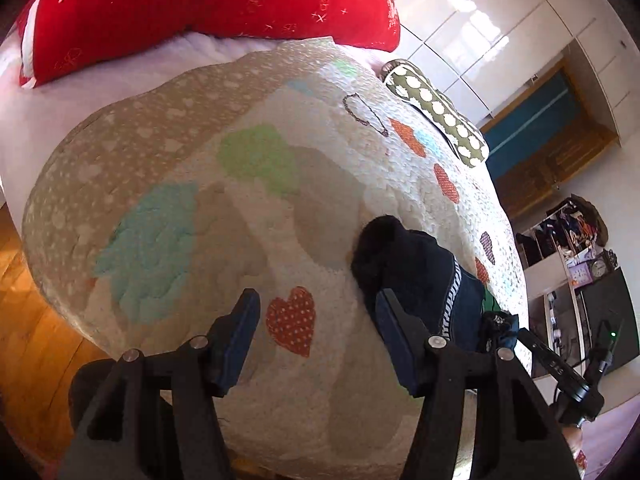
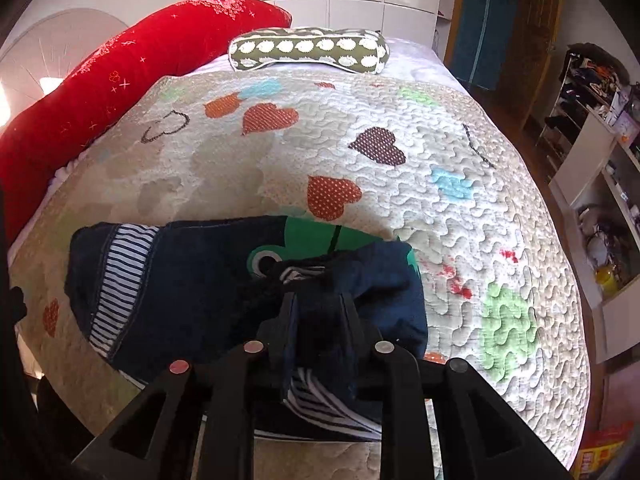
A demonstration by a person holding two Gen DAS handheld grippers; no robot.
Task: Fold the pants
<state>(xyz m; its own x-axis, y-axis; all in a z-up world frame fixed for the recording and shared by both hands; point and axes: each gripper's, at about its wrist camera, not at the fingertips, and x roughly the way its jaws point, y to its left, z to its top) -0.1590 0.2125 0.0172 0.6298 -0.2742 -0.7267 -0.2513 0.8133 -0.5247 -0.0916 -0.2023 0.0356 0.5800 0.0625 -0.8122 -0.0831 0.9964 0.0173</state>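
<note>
Small dark navy pants (image 2: pixel 192 280) with striped trim and a green frog print lie on the heart-patterned quilt (image 2: pixel 400 200). My right gripper (image 2: pixel 318 312) is shut on a bunched end of the pants and holds it folded over the rest. In the left wrist view the pants (image 1: pixel 416 264) lie just right of my left gripper (image 1: pixel 316 312), which is open and empty over the quilt (image 1: pixel 240 216). Its right finger (image 1: pixel 394 320) is beside the dark fabric.
A long red pillow (image 2: pixel 120 76) lies along the bed's left side and a green patterned pillow (image 2: pixel 308 50) at the head. Shelves with clutter (image 2: pixel 600 160) stand to the right. A wooden floor (image 1: pixel 28 320) lies beyond the bed's edge.
</note>
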